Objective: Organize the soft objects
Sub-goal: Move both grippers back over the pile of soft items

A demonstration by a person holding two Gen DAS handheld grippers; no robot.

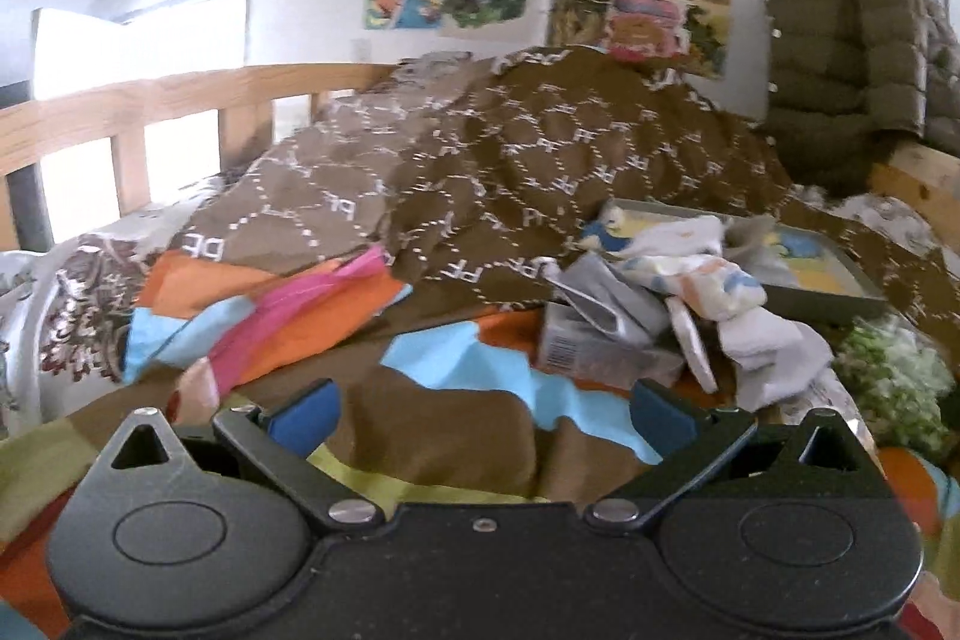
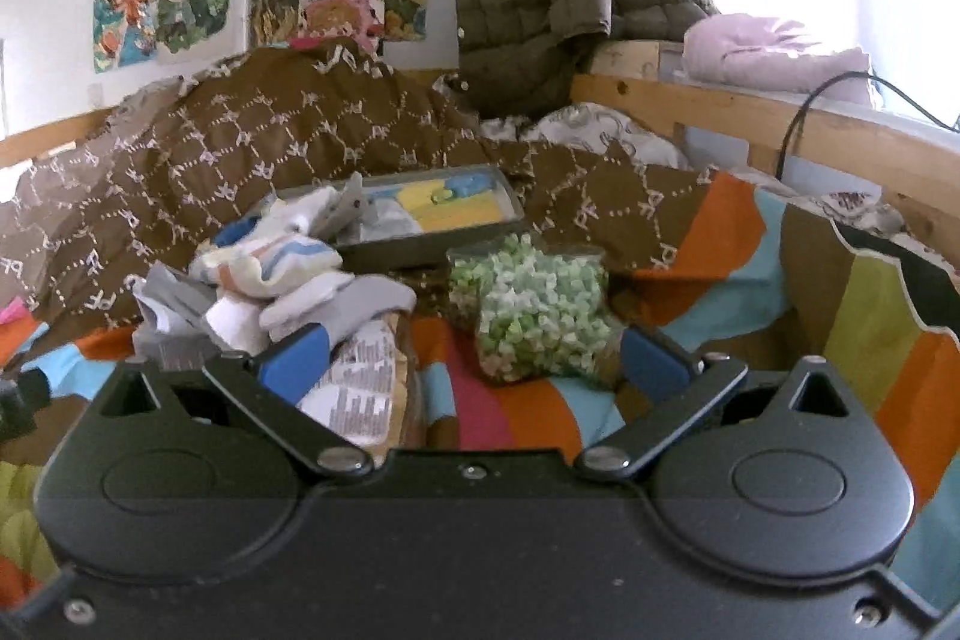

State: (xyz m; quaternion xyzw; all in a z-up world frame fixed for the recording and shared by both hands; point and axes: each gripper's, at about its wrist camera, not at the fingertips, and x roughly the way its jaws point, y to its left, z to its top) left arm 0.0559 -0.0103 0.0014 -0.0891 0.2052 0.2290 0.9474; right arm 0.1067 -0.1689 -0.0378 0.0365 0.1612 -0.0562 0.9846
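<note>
A heap of crumpled socks (image 2: 282, 274), white, grey and pastel-striped, is seen piled against the grey tray's (image 2: 432, 244) front edge; just beside it, a clear bag of green-and-white pieces (image 2: 534, 316) is laid on the striped cover.

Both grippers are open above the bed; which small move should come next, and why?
Probably ease the right gripper forward-left toward the pile of white and striped socks. Its fingers are wide open and empty, and the socks lie loose just ahead, beside the clear bag of green and white pieces.
</note>
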